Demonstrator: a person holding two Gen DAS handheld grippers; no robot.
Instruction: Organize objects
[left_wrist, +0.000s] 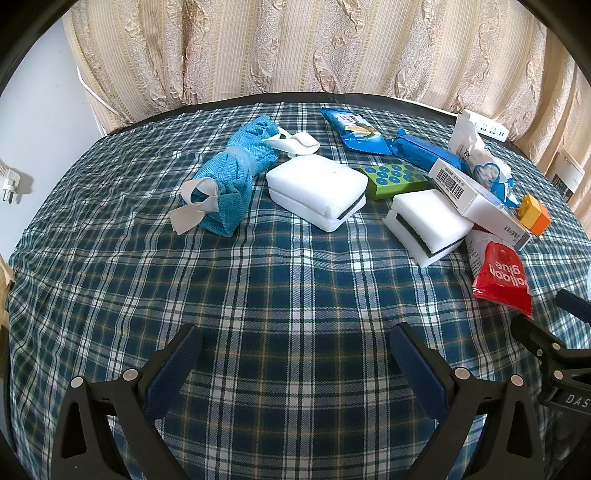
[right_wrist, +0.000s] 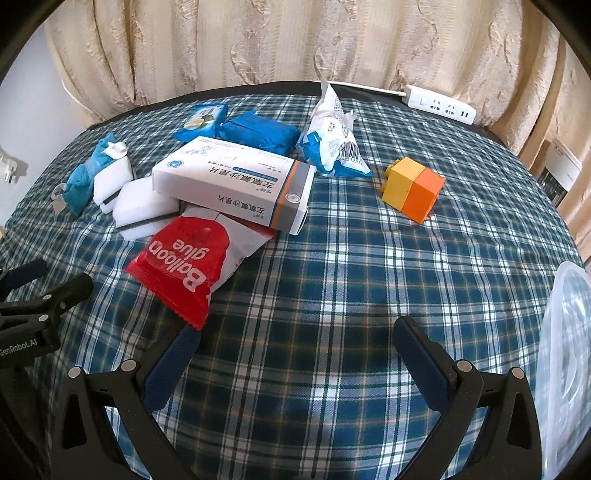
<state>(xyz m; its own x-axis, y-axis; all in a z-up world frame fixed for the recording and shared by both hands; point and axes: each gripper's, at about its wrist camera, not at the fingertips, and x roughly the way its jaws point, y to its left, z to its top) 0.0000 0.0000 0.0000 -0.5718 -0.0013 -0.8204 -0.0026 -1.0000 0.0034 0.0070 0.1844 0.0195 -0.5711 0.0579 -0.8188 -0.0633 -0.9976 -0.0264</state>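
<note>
Objects lie scattered on a plaid tablecloth (left_wrist: 280, 295). A rolled blue cloth (left_wrist: 232, 184) with white straps lies at the left, beside two white sponges (left_wrist: 317, 188) (left_wrist: 428, 221). A white medicine box (right_wrist: 236, 184) rests on a sponge and on the red balloon glue packet (right_wrist: 192, 258). Behind them lie blue snack packets (right_wrist: 258, 133), a cotton swab bag (right_wrist: 332, 140) and a green dotted box (left_wrist: 395, 179). A yellow and orange block (right_wrist: 413, 188) stands apart at the right. My left gripper (left_wrist: 295, 362) and right gripper (right_wrist: 295, 358) both hover open over bare cloth, holding nothing.
A clear plastic container (right_wrist: 565, 365) sits at the right table edge. A white power strip (right_wrist: 439, 101) lies at the back edge before the curtain (left_wrist: 295, 48). Each gripper shows at the side of the other's view. A plug (left_wrist: 11, 184) hangs on the left wall.
</note>
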